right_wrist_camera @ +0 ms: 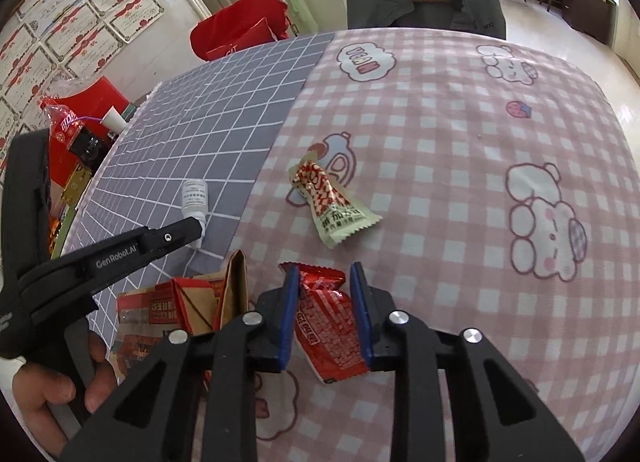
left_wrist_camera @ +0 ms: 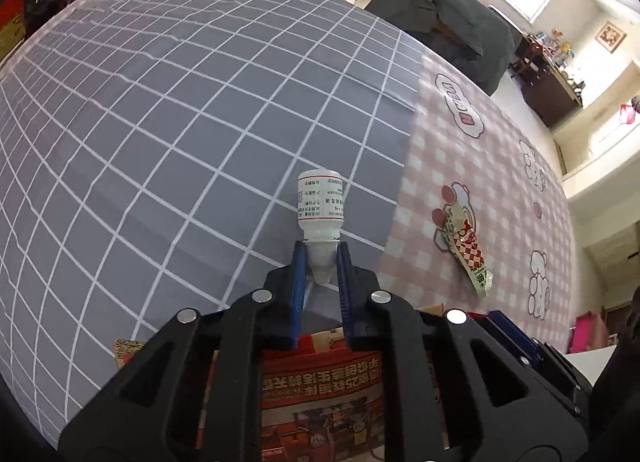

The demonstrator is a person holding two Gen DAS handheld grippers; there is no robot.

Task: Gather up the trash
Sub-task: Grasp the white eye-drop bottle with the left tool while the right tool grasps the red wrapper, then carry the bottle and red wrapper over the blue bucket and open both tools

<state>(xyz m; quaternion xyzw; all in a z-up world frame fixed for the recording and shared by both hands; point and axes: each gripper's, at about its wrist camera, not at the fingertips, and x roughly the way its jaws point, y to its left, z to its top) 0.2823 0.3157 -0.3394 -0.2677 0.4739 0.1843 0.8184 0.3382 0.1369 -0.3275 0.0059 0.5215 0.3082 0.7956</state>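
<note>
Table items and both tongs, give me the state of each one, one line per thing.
Left tongs: shut on the small white bottle's cap end.
Small white bottle: gripped, over the grey grid cloth.
Right tongs: shut on the red packet.
Red packet: crinkled, pinched between the pads.
Green-and-red wrapper: crumpled, lying loose on the pink checked cloth.
Paper bag: open, beside the right tongs.
</note>
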